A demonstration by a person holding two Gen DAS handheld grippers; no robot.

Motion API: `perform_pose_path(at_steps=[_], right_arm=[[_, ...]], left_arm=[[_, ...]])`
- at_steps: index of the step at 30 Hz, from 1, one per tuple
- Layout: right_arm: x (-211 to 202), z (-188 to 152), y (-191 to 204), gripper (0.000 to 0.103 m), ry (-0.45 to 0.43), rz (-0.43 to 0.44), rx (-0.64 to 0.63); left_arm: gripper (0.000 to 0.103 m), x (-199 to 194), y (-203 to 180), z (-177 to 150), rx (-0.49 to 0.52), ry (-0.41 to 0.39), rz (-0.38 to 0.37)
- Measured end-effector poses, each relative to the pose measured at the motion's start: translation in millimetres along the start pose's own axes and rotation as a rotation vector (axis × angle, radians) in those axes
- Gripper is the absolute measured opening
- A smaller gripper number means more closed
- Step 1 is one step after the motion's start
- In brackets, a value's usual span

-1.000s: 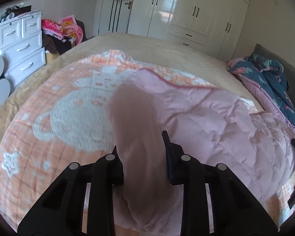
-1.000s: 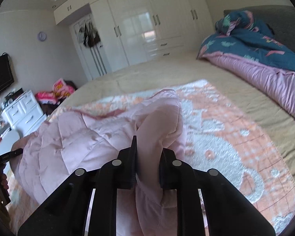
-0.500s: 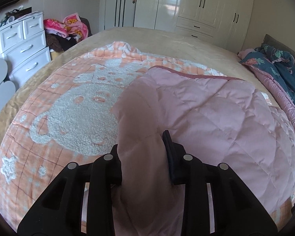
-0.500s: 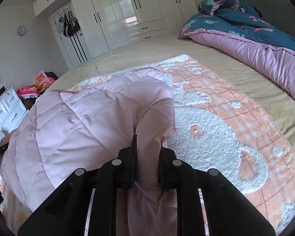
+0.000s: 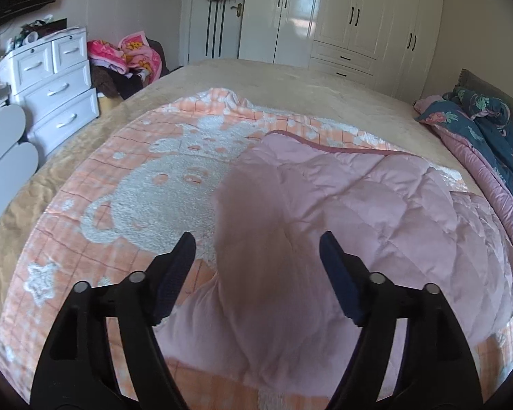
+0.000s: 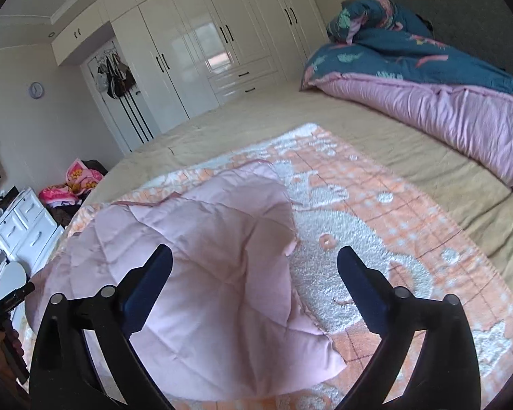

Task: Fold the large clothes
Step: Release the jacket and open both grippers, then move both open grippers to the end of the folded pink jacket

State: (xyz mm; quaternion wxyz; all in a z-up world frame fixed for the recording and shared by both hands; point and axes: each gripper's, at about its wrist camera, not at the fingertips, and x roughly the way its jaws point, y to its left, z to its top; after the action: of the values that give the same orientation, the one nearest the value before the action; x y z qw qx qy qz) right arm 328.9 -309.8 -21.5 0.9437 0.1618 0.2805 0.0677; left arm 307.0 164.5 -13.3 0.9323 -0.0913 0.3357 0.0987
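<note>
**Both grippers spread wide above the pink quilted garment**

The left gripper [image 5: 256, 246] fills the lower part of its view, aimed down at a slant toward the bed [image 5: 290, 78]. Its jaws have just been opening and now stand well apart; the pink quilted garment [image 5: 342, 212] lies under the gap between them, and neither dark pad presses on it. A shaded fold of the cloth runs up the middle of the frame between the two fingers [image 5: 174, 270].

The right gripper [image 6: 254, 259] sits in the lower part of its own view, also pointing downward at a shallower slant. Its jaws have just been opening too and are spread as wide as they show anywhere here, holding nothing. The garment [image 6: 205, 239] lies below and to the left of the gap, its loose corner ending at lower centre, clear of the right finger.

The garment lies in a rumpled heap on an orange-and-white bear blanket [image 5: 147, 198], which is laid over the beige bed. In the left view the garment takes up the centre and right; in the right view, the centre and left. At the lower left edge of the right view a hand [image 6: 1, 345] grips the handle of the other gripper. A blue-and-pink duvet [image 6: 427, 78] lies bunched in the upper right of that view.
</note>
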Motion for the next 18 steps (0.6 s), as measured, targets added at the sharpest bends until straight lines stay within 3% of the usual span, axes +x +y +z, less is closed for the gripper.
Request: perform_pose_path(at_steps=[4, 11, 18], right_arm=[[-19.1, 1.2, 16.9, 0.099, -0.033, -0.009, -0.055], [-44.1, -8.1, 38.0, 0.099, -0.053, -0.004, -0.120], [-56.3, -28.9, 44.9, 0.099, -0.033, -0.022, -0.111]], left_arm=[[0.090, -21.1, 1.3, -6.9, -0.002, -0.017, 0.009], [0.093, -52.4, 1.6, -27.3, -0.003, -0.040, 0.005], [0.093, -58.8, 2.3, -46.8, -0.019, 0.000, 0.003]])
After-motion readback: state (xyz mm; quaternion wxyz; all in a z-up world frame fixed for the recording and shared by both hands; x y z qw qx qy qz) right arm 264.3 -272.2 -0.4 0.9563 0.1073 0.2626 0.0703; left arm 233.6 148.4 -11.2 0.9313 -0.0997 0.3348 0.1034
